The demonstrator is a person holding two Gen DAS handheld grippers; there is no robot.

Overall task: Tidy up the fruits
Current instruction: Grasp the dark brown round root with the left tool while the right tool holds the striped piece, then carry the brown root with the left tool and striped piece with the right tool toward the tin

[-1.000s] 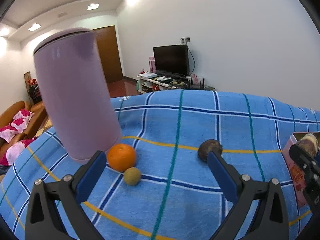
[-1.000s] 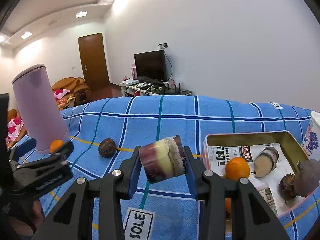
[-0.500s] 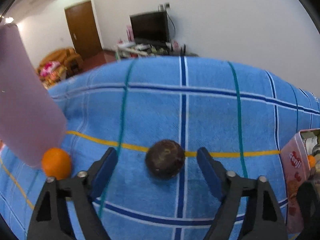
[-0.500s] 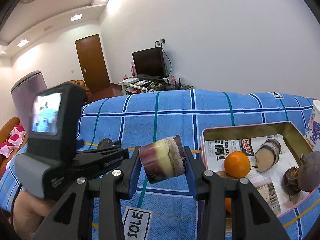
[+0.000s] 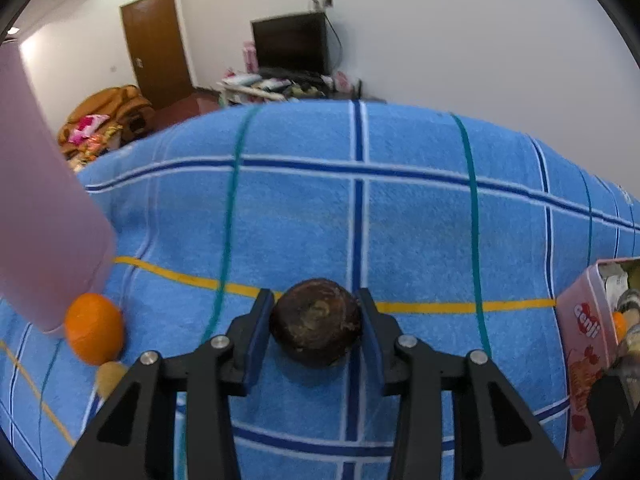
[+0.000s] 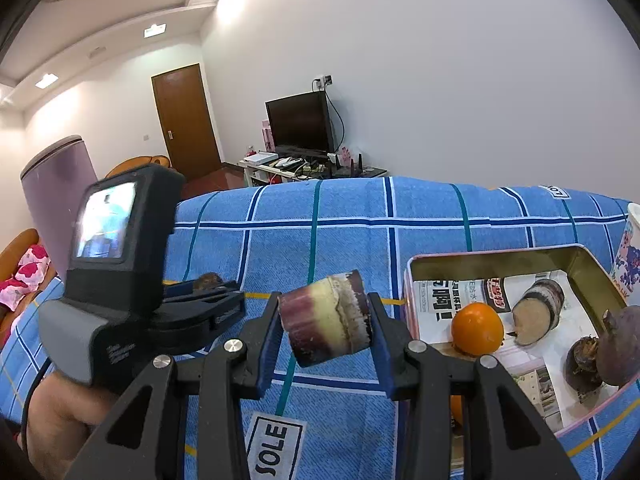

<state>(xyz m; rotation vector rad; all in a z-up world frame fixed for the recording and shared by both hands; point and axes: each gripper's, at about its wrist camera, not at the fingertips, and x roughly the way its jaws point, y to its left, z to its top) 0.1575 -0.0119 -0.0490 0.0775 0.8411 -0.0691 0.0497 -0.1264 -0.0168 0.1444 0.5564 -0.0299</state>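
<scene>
A dark round fruit (image 5: pixel 316 327) is pinched between the pads of the left gripper (image 5: pixel 317 330) down on the blue checked cloth (image 5: pixel 416 216). A chunk of sugarcane (image 6: pixel 326 317) is clamped in the right gripper (image 6: pixel 325 322), just left of the tin (image 6: pixel 496 258) where an orange (image 6: pixel 477 329) is already sitting.

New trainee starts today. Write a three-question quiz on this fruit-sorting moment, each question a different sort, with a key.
1. True or false: the left gripper has its fingers on either side of the dark round fruit.
2. What does the right gripper hold? A) an orange B) a sugarcane piece C) a cup
3. Fill in: the orange on the blue cloth lies beside the tall ____ cylinder.

Key: 1 true; 2 B, the sugarcane piece; 3 pink.
</scene>
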